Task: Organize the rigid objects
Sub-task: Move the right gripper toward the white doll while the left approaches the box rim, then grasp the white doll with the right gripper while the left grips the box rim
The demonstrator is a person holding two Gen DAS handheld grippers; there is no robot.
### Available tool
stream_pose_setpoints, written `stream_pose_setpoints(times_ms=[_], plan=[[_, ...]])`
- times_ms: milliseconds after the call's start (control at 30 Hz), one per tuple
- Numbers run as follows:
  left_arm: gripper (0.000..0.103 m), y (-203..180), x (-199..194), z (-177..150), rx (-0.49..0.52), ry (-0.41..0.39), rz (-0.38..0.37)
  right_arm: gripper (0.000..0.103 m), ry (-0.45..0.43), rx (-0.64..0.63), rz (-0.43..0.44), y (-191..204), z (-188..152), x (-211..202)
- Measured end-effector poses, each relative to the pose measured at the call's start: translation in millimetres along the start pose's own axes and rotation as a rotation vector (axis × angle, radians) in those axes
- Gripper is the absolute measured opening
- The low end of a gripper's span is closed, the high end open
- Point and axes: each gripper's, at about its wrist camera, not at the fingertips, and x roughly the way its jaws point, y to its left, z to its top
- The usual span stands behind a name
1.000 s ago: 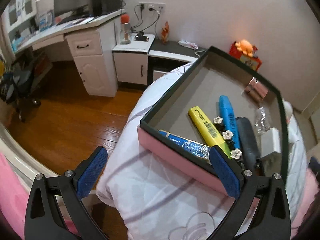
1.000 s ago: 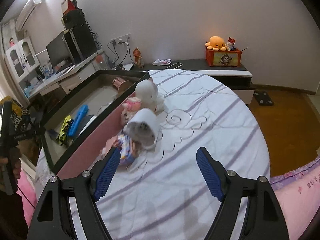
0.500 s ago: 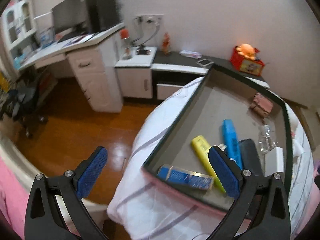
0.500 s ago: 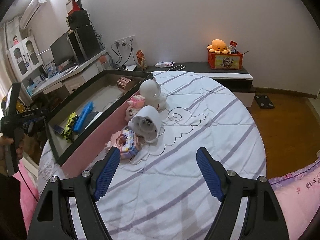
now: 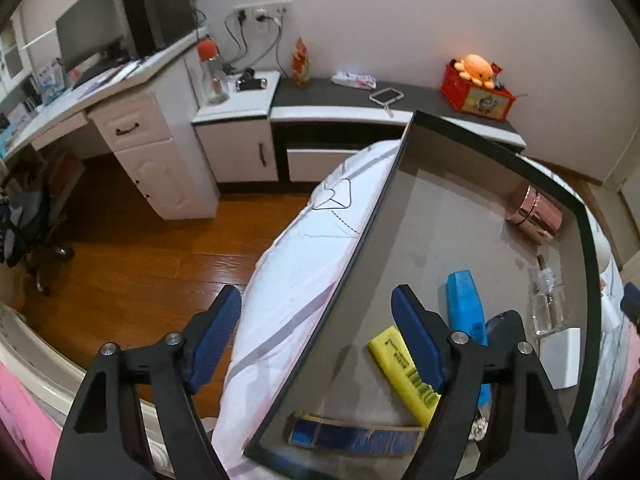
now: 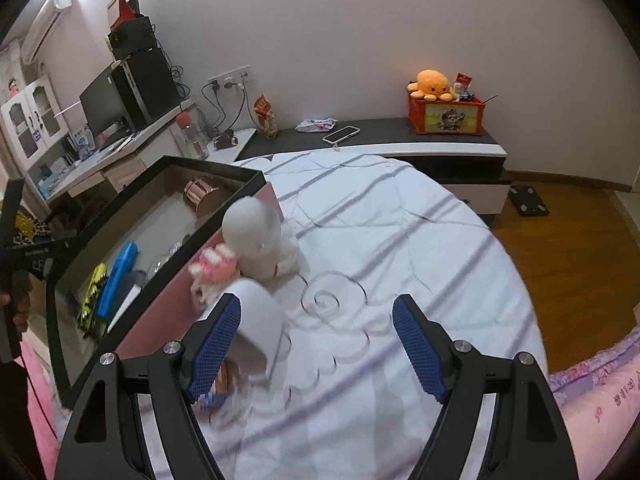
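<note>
A dark-rimmed box with pink outer walls lies on the bed. It holds a yellow marker, a blue case, a flat blue packet, a rose-gold tin, a clear bottle and a white block. My left gripper hovers over the box's left wall, jaws closing with only that rim between them, untouched. My right gripper stands open over the sheet. Beside its left finger are a white cup, a pink toy and a white plush.
The bed has a white striped sheet. A desk and low cabinets stand beyond wooden floor. A red crate with an orange plush sits on the dark shelf. A hand holds the other gripper at the left edge.
The left gripper has shifted so the box's left wall now lies between its jaws, which have narrowed. The right gripper has moved in toward the toys; the white cup now sits by its left finger.
</note>
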Motion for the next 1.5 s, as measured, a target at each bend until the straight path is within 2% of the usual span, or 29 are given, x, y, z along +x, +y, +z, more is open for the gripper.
stream_pose_setpoints(times_ms=[333, 500, 600, 733, 800, 967, 1133, 1267, 1433, 1500], plan=[[0.076, -25.7, 25.8, 21.7, 0.091, 0.033, -0.027, 0.080, 0.024, -0.057, 0.032, 19.4, 26.8, 29.3], [0.051, -38.1, 35.5, 27.1, 0.144, 0.075, -0.038, 0.080, 0.042, -0.088, 0.027, 26.9, 34.3, 37.3], [0.046, -45.0, 37.8, 30.5, 0.181, 0.083, -0.043, 0.080, 0.057, -0.097, 0.025, 28.5, 37.0, 43.9], [0.045, -48.4, 41.9, 33.8, 0.205, 0.089, -0.035, 0.080, 0.067, -0.099, 0.035, 28.7, 38.7, 47.8], [0.038, -49.3, 41.7, 35.3, 0.219, 0.087, -0.016, 0.080, 0.068, -0.100, 0.032, 29.2, 40.2, 48.2], [0.038, -53.1, 46.7, 39.1, 0.263, 0.089, -0.009, 0.080, 0.082, -0.114, 0.028, 33.8, 42.8, 51.9], [0.036, -50.2, 53.0, 42.7, 0.254, 0.090, -0.023, 0.080, 0.092, -0.111, 0.036, 32.8, 44.3, 55.6], [0.029, -48.6, 60.5, 44.0, 0.240, 0.099, -0.004, 0.080, 0.099, -0.109, 0.044, 32.5, 45.5, 59.1], [0.023, -38.0, 59.0, 44.9, 0.187, 0.091, -0.046, 0.080, 0.106, -0.103, 0.055, 30.8, 45.3, 60.3], [0.017, -30.9, 58.1, 45.4, 0.146, 0.088, -0.064, 0.075, 0.108, -0.097, 0.070, 29.0, 44.6, 60.6]])
